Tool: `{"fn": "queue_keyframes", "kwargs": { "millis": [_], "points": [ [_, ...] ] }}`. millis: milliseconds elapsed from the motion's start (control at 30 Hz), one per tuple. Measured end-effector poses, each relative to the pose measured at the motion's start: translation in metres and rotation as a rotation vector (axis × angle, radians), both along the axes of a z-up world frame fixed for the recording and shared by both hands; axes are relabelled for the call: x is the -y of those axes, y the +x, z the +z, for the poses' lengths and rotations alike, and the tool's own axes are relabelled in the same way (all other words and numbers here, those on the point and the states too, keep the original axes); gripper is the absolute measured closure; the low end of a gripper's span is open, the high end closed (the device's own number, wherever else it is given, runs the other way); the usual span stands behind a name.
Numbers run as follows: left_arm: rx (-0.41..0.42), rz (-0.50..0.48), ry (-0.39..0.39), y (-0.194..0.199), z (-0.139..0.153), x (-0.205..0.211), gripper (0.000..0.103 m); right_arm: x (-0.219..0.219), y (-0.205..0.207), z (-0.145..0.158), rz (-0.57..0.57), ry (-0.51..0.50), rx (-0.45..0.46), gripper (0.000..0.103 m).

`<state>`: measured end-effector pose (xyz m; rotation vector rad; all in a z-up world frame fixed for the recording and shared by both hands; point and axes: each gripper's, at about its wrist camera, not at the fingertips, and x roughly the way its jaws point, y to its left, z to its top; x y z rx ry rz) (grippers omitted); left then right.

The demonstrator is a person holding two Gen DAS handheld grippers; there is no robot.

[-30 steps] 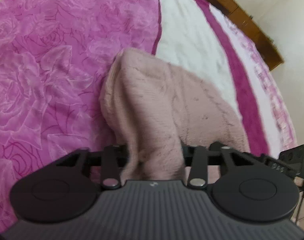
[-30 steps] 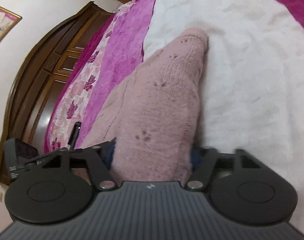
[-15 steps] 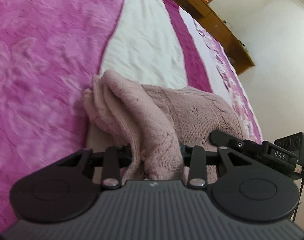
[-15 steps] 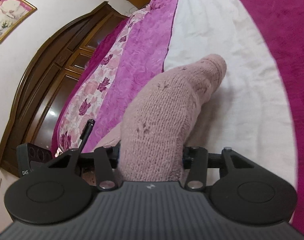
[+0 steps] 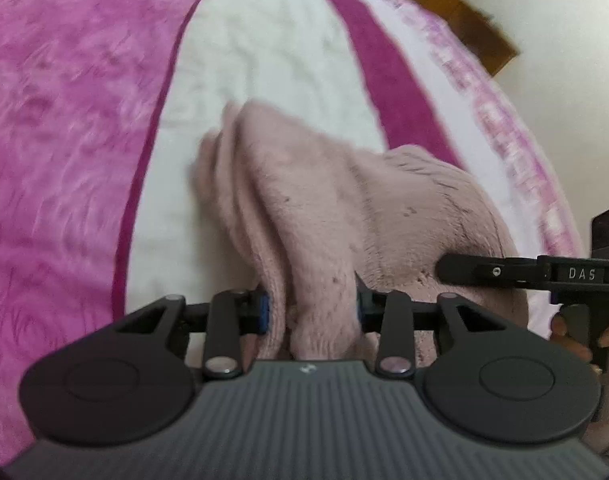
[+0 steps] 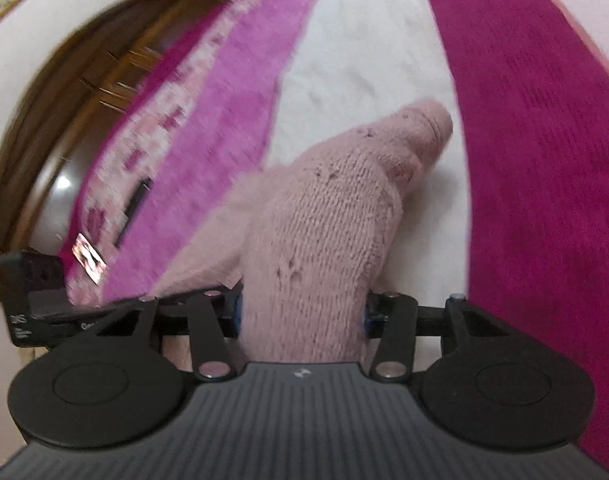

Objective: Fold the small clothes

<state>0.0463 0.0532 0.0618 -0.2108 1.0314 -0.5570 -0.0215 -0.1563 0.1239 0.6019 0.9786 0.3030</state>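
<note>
We could not see the fingertips of the left gripper (image 5: 310,312) or the right gripper (image 6: 302,316); the pink knit garment (image 5: 344,216) covered them. Motion blur smeared the bedspread (image 6: 208,152) and wooden headboard (image 6: 88,80), and its pattern was unreadable.

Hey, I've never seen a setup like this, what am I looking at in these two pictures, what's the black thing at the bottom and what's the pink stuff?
Each picture comes from a fisheye camera mounted on a hand-held two-finger gripper, looking forward along its fingers. The black shape at the bottom is the gripper's own body. There is no robot; a person holds one in each hand. In the left view, the left gripper is shut on a bunch of a pale pink knitted garment. The right gripper pinches the same garment at another spot. The garment trails down onto a bed cover striped white and magenta. The black bar marked DAS at the left view's edge is the other gripper.
</note>
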Motion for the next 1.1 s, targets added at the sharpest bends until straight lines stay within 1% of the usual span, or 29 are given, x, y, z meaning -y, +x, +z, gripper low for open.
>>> {"fn": "queue_keyframes", "kwargs": {
  "millis": [33,67,100,133,200,300,400,500,533,600,633,667,700,733,800,900,1033,1100],
  "points": [
    [-0.002,0.004,0.019,-0.003,-0.004,0.001,0.062,0.003,-0.006,-0.011,-0.023,0.006,-0.037,0.046],
    [0.009,0.006,0.040,-0.009,-0.005,0.002,0.058,0.007,-0.012,-0.022,-0.049,0.006,-0.065,0.045],
    [0.025,0.007,0.061,-0.014,-0.006,0.002,0.055,0.010,-0.018,-0.030,-0.069,-0.002,-0.080,0.044],
    [0.043,0.009,0.083,-0.018,-0.005,0.002,0.053,0.011,-0.025,-0.034,-0.079,-0.012,-0.074,0.041],
    [0.074,0.013,0.109,-0.029,-0.003,0.000,0.052,0.015,-0.039,-0.037,-0.093,-0.035,-0.041,0.039],
    [0.063,0.040,0.100,-0.036,-0.003,-0.008,0.052,0.020,-0.057,-0.031,-0.112,-0.068,-0.007,0.036],
    [0.055,0.081,0.097,-0.038,0.001,-0.012,0.052,0.026,-0.072,-0.025,-0.149,-0.064,0.008,0.035],
    [0.076,0.095,0.141,-0.047,0.012,-0.005,0.052,0.025,-0.087,-0.017,-0.177,-0.088,0.019,0.035],
    [0.090,0.093,0.162,-0.052,0.016,-0.002,0.051,0.022,-0.094,-0.013,-0.182,-0.112,0.026,0.034],
    [0.127,0.090,0.212,-0.065,0.024,0.004,0.043,0.014,-0.108,-0.005,-0.182,-0.167,0.046,0.033],
    [0.142,0.090,0.232,-0.071,0.026,0.007,0.036,0.006,-0.112,-0.001,-0.180,-0.201,0.057,0.031],
    [0.154,0.092,0.246,-0.077,0.027,0.010,0.032,0.000,-0.117,0.002,-0.179,-0.230,0.070,0.029],
    [0.161,0.090,0.257,-0.082,0.027,0.012,0.031,-0.007,-0.123,0.005,-0.177,-0.256,0.086,0.026],
    [0.161,0.088,0.269,-0.087,0.025,0.016,0.030,-0.013,-0.129,0.007,-0.178,-0.280,0.101,0.023],
    [0.156,0.084,0.285,-0.094,0.019,0.022,0.030,-0.025,-0.140,0.010,-0.178,-0.317,0.123,0.022],
    [0.155,0.092,0.299,-0.105,0.006,0.030,0.030,-0.040,-0.149,0.007,-0.186,-0.336,0.137,0.021],
    [0.107,0.091,0.295,-0.115,-0.013,0.037,0.030,-0.055,-0.153,-0.008,-0.184,-0.365,0.120,0.021],
    [0.104,0.094,0.304,-0.119,-0.020,0.040,0.030,-0.060,-0.153,-0.015,-0.185,-0.380,0.107,0.021]
  ]
}}
